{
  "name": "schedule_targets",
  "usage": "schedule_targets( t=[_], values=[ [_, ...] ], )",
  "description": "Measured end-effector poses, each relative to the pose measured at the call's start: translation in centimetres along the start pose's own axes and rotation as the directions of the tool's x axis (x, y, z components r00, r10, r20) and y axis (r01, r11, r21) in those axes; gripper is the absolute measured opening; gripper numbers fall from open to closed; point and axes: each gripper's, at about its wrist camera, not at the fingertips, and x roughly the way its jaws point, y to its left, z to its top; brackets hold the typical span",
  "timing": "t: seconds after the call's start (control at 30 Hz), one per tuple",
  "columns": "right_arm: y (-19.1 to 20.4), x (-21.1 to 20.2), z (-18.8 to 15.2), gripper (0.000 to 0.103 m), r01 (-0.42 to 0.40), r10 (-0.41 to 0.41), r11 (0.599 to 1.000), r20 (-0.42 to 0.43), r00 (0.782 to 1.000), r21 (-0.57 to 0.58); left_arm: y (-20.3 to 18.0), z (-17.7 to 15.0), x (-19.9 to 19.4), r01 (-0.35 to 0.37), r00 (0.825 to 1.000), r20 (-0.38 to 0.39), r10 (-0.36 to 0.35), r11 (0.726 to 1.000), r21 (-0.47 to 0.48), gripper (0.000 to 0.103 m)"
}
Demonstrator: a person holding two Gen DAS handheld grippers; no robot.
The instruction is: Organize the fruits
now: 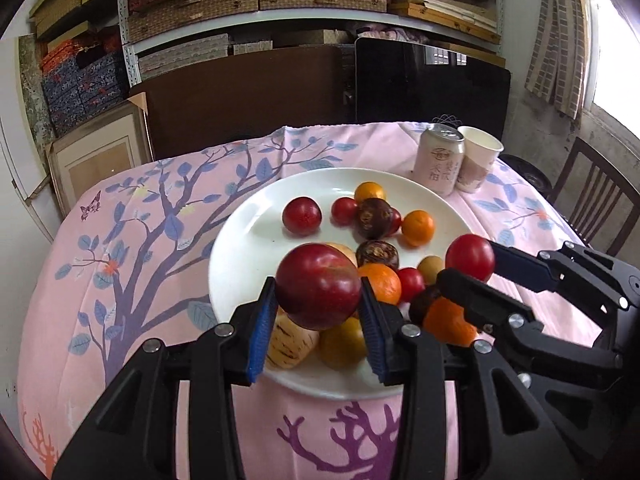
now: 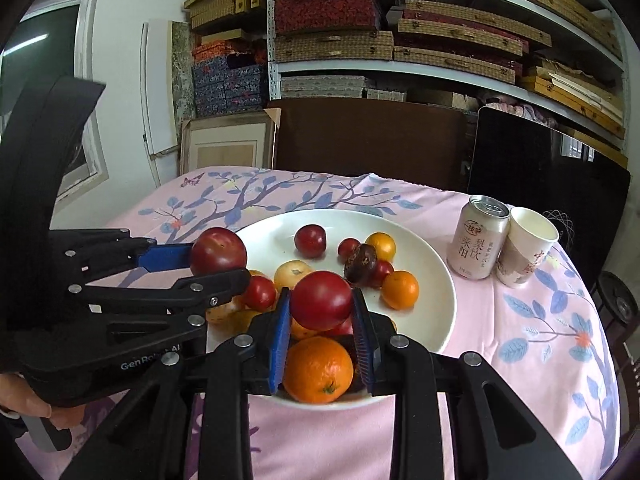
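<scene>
Fruits crowd the near half of the white plate [image 1: 240, 232]; its far-left part lies bare. Left gripper [image 1: 318, 300] is clamped on a dark red plum [image 1: 318, 286], held above the plate's near edge. Right gripper [image 2: 320, 304] pinches a red tomato [image 2: 322, 300] over the near-right pile. Both loads hang clear of the heap; left sits nearer the bare patch.

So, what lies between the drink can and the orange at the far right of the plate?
Only bare white plate and pink tablecloth separate the can from the orange, in the right wrist view.
</scene>
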Motion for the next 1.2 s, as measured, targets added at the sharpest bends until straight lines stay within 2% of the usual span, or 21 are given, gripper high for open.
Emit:
schedule_targets(
  t=[0.07, 0.1, 0.13, 0.17, 0.2, 0.23, 0.27, 0.33, 0.47, 0.6, 0.77, 0.8, 0.9, 1.0, 1.07, 1.2],
  values=[
    [-0.2, 1.3, 0.2, 0.038, 0.044, -0.044, 0.999, -0.011, 0.999, -0.029, 0.4, 0.6, 1.3, -0.048, 0.999, -0.016, 0.047, 0.999, -0.022, 0.04],
    [-0.4, 1.7, 0.2, 0.049, 0.062, -0.063, 0.997, -0.014, 0.998, -0.04, 0.6, 0.6, 1.8, -0.067, 0.997, -0.028, 0.066, 0.997, -0.046, 0.044],
    [-0.6, 1.8, 0.1, 0.052, 0.05, -0.051, 0.998, -0.019, 0.999, -0.04, 0.7, 0.6, 1.9, -0.066, 0.998, -0.028, 0.064, 0.995, -0.068, 0.051],
    [-0.8, 1.7, 0.0, 0.052, 0.039, -0.039, 0.999, -0.02, 0.999, -0.035, 0.8, 0.5, 1.6, -0.074, 0.997, -0.004, 0.073, 0.994, -0.087, 0.071],
    [-0.6, 1.6, -0.2, 0.053, 0.048, -0.048, 0.998, -0.013, 0.999, -0.028, 0.7, 0.3, 1.2, -0.11, 0.993, 0.033, 0.114, 0.989, -0.1, 0.081],
    [-0.8, 1.2, -0.3, 0.056, 0.055, -0.055, 0.998, -0.005, 0.998, -0.023, 0.6, 0.2, 0.8, -0.132, 0.989, 0.054, 0.138, 0.986, -0.104, 0.084],
    [-1.0, 1.0, -0.3, 0.058, 0.057, -0.057, 0.998, -0.002, 0.998, -0.014, 0.5, 0.1, 0.5, -0.127, 0.99, 0.053, 0.133, 0.986, -0.106, 0.087],
    [-1.6, 0.2, -0.6, 0.059, 0.039, -0.039, 0.999, -0.013, 0.999, 0.03, 0.6, -0.2, 0.0, -0.091, 0.995, 0.032, 0.096, 0.988, -0.126, 0.087],
    [-2.2, -2.2, -1.9, 0.061, 0.012, -0.008, 0.995, -0.039, 0.999, 0.095, -0.1, -1.6, -2.2, -0.085, 0.995, 0.033, 0.09, 0.99, -0.116, 0.091],
    [-1.9, -5.4, -3.8, 0.076, -0.01, 0.02, 0.989, -0.068, 0.997, 0.148, -1.0, -3.9, -4.9, -0.066, 0.997, 0.023, 0.069, 0.992, -0.103, 0.093],
    [-0.1, -8.9, -6.8, 0.09, 0.069, -0.054, 0.991, -0.127, 0.99, 0.117, -2.1, -7.7, -8.8, -0.072, 0.996, 0.037, 0.077, 0.991, -0.113, 0.094],
    [0.4, -9.6, -7.5, 0.093, 0.082, -0.069, 0.991, -0.132, 0.989, 0.102, -2.3, -8.5, -9.7, -0.067, 0.996, 0.044, 0.073, 0.991, -0.113, 0.097],
    [1.6, -11.5, -9.4, 0.099, 0.083, -0.069, 0.991, -0.134, 0.989, 0.102, -2.9, -11.0, -11.6, -0.053, 0.997, 0.048, 0.059, 0.992, -0.114, 0.098],
    [2.8, -12.5, -10.7, 0.099, 0.08, -0.067, 0.993, -0.141, 0.988, 0.091, -3.5, -13.5, -13.0, -0.05, 0.997, 0.05, 0.055, 0.994, -0.094, 0.098],
    [3.6, -12.8, -11.3, 0.099, 0.088, -0.076, 0.993, -0.145, 0.987, 0.077, -4.1, -14.8, -13.9, -0.075, 0.995, 0.053, 0.079, 0.994, -0.074, 0.097],
    [4.5, -13.0, -12.2, 0.099, 0.076, -0.062, 0.994, -0.16, 0.985, 0.084, -4.1, -16.4, -15.4, -0.083, 0.995, 0.055, 0.087, 0.994, -0.073, 0.097]
  ],
)
